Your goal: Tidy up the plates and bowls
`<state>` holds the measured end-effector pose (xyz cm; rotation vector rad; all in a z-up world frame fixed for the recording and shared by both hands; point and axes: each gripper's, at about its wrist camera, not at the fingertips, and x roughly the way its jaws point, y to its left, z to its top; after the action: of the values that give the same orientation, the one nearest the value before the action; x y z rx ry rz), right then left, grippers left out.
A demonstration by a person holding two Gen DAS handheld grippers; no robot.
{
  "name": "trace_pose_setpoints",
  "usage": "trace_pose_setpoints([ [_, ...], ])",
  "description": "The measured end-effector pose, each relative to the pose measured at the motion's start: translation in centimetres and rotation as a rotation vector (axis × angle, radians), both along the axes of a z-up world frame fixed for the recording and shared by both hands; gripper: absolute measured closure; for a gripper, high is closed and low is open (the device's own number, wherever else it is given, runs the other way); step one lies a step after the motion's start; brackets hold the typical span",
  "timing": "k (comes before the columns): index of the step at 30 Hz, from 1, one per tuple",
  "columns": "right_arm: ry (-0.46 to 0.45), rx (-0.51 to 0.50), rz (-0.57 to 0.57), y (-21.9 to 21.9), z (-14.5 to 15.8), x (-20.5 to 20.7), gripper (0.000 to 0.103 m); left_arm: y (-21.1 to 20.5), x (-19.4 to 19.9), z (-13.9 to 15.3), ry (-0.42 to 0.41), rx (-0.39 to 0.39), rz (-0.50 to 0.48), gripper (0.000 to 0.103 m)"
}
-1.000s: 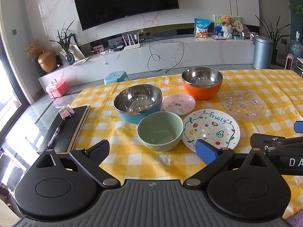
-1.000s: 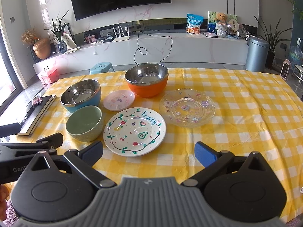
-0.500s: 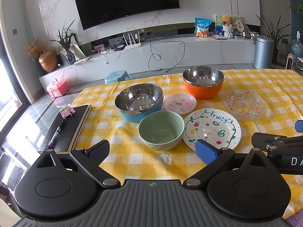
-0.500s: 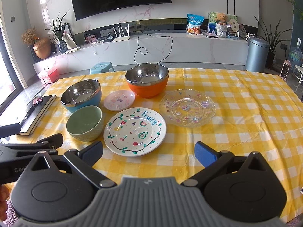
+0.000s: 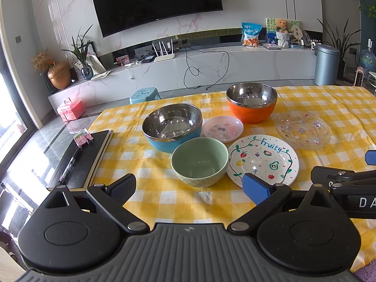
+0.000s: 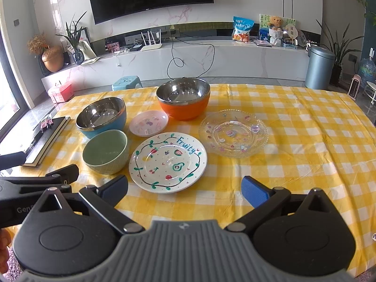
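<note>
On the desk [image 6: 305,141], under a yellow check cloth, all placed relative to the "Fruity" plate [image 6: 168,162]:

- "Fruity" plate: white, painted, flat on the cloth near my edge of the desk. I judge it ceramic, stiff, breakable and fairly weighty; I would take it by the rim, one finger slid under the lip.
- Green bowl [image 6: 105,151]: just left of the plate, upright and empty. Likely ceramic with a smooth glaze; I would pinch the wall across the rim.
- Blue bowl [image 6: 101,116]: beyond the green bowl, left of and behind the plate, steel-lined. Probably light, stiff and slick inside; rim grip.
- Pink saucer [image 6: 148,123]: directly behind the plate, small and shallow. Probably light; its low edge leaves little to hold.
- Orange bowl [image 6: 183,98]: behind the plate and slightly right, steel-lined, empty. I expect it to handle like the blue one, and the two look fit to nest.
- Clear patterned plate [image 6: 233,136]: right of and slightly behind the plate. I judge it glass, fragile and slippery; grip the scalloped rim gently.
- Black notebook [image 5: 82,159]: far left of the plate, at the cloth's edge, a pen lying on it.
- Left hand-held gripper [image 5: 189,185]: spread wide, pinching nothing, in front of the green bowl.
- Right hand-held gripper [image 6: 184,191]: spread wide, empty, nearer me than the plate.
- Status: I judge nothing stacked yet; every piece stands alone.
</note>
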<state>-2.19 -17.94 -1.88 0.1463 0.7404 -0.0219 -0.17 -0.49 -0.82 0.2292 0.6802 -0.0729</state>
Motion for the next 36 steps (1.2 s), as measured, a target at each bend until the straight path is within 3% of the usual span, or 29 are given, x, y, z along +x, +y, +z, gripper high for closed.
trace_pose_setpoints([
  [8,-0.014,0.038,-0.035,-0.8,-0.7,-0.2,0.003,1.0,0.4,-0.3,0.019,-0.027,0.025,0.0],
  [13,-0.025,0.119,-0.074,-1.9,-1.8,-0.1,0.003,2.0,1.0,-0.9,0.063,-0.129,0.033,0.0],
  [16,-0.034,0.119,-0.08,-2.0,-2.3,0.1,0.004,2.7,1.6,-1.4,0.105,-0.209,0.053,0.007],
  [22,-0.031,0.13,-0.075,-2.0,-3.7,0.9,0.009,3.1,2.3,-2.8,0.144,-0.292,0.064,0.028],
  [24,-0.028,0.153,-0.065,-2.1,-4.2,1.3,0.019,3.1,2.6,-3.4,0.152,-0.33,0.06,0.038],
  [30,-0.029,0.19,-0.063,-2.7,-5.5,2.1,0.038,2.8,3.4,-4.8,0.178,-0.434,0.065,0.052],
  [33,-0.031,0.213,-0.066,-3.1,-6.2,2.4,0.051,2.4,3.7,-5.3,0.167,-0.449,0.071,0.053],
  [36,-0.059,0.192,-0.051,-3.1,-6.9,2.5,0.055,1.9,4.0,-5.9,0.152,-0.44,0.072,0.053],
])
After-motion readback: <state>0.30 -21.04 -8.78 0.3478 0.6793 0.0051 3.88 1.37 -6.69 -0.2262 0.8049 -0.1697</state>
